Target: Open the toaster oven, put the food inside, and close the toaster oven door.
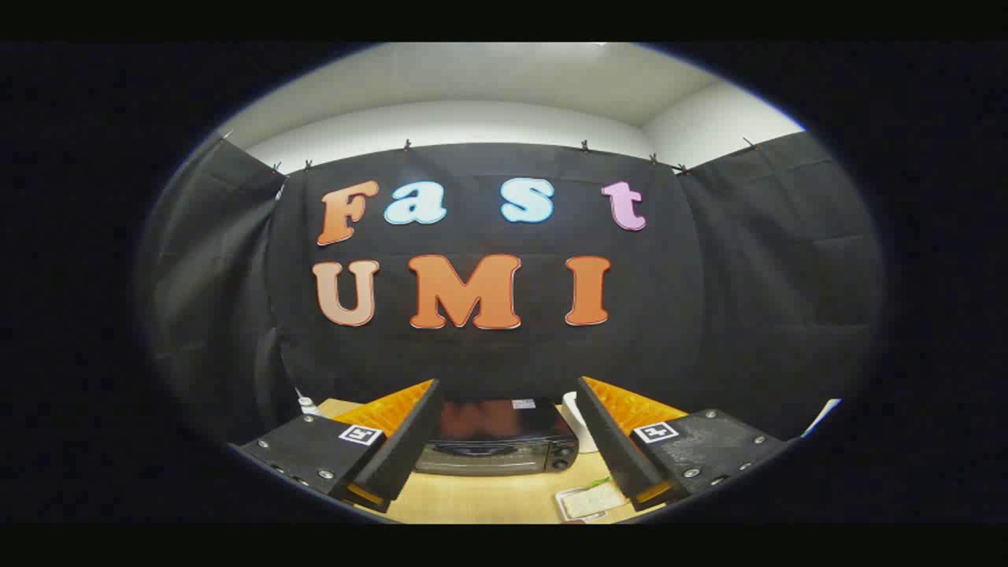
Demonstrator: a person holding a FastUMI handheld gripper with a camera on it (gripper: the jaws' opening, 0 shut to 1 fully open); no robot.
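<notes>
A black toaster oven (496, 441) stands on the wooden table (472, 500) against the booth's back wall, seen between my two fingers and beyond them. Its door looks closed, with knobs at its right end. A piece of food like a sandwich on a small white plate (589, 501) lies on the table in front of the oven, close to my right finger (622, 441). My gripper (508, 445) is open, held well above the table, with nothing between its fingers.
A white container (576, 417) stands just right of the oven, partly behind my right finger. A small white bottle (307, 405) sits at the table's far left corner. Black cloth closes the booth at the back and both sides.
</notes>
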